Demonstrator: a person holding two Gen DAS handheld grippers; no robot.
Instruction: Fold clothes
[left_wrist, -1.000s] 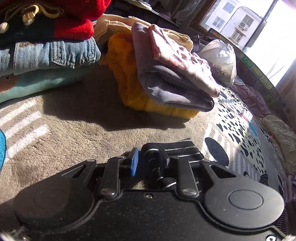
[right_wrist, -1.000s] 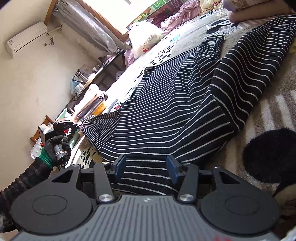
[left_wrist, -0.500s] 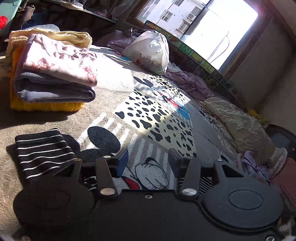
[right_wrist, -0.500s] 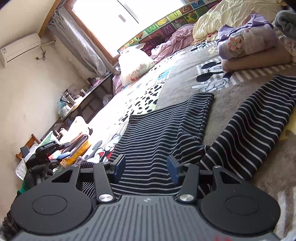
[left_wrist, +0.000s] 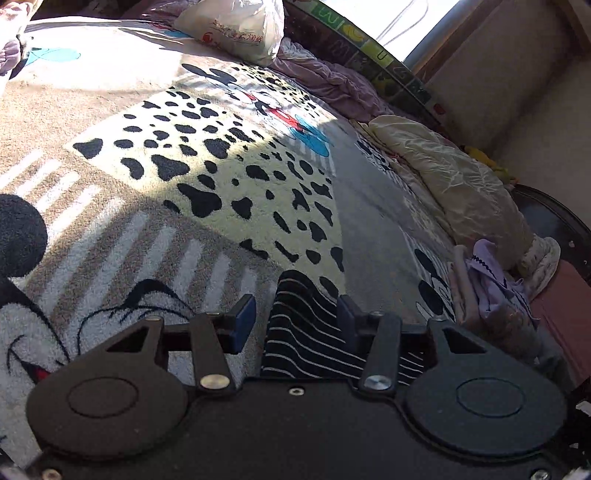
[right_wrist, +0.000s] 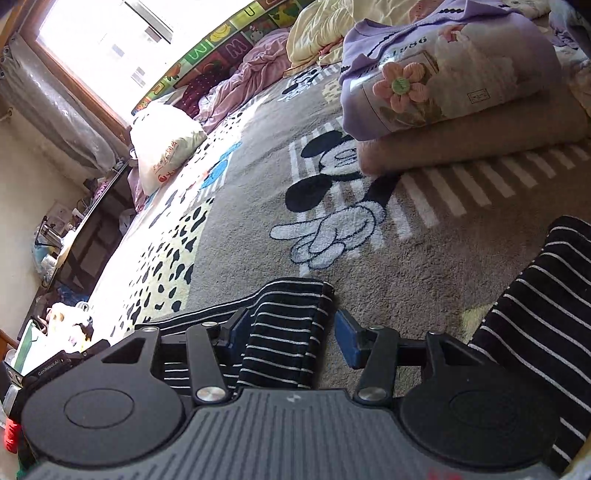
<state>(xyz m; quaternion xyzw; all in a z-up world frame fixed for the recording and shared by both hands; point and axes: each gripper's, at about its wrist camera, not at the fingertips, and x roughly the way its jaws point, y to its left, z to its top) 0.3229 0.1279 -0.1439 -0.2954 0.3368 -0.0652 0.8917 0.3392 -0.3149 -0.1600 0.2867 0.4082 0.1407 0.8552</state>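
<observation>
Left gripper (left_wrist: 295, 314) tipped downward over the blanket (left_wrist: 110, 206), jaws apart, having just been opening; blue pads (left_wrist: 243, 314) clear of the cloth. Beneath the gap and toward the right jaw, a strip of black white-striped garment (left_wrist: 303, 332) lying flat on the blanket, touched by neither pad as far as can be told. Ahead, a spotted patch and cartoon mouse prints on the blanket. Farther off, a white plastic bag (left_wrist: 236, 29) near the window side. At the right edge, cream bedding (left_wrist: 454, 184) with a lilac cloth (left_wrist: 487, 280) just beside it.

Right gripper (right_wrist: 291, 336) likewise angled down and forward, jaws parted. Folded end of the same striped garment (right_wrist: 284, 332) lying between the pads (right_wrist: 347, 339), close against the left one, a clear gap to the right one; not clamped. Another part of the garment at the right edge, lying apart on the blanket (right_wrist: 406, 251). Beyond, a folded lilac top (right_wrist: 443, 66) with a pink flower, resting on a tan folded piece (right_wrist: 480, 136). White bag (right_wrist: 166, 144) near the window corner, pink bedding (right_wrist: 251, 81) beside it. At the lower left edge of the right view, part of the other gripper's body visible, with a bit of red below it; holding hands not discernible in either view.
</observation>
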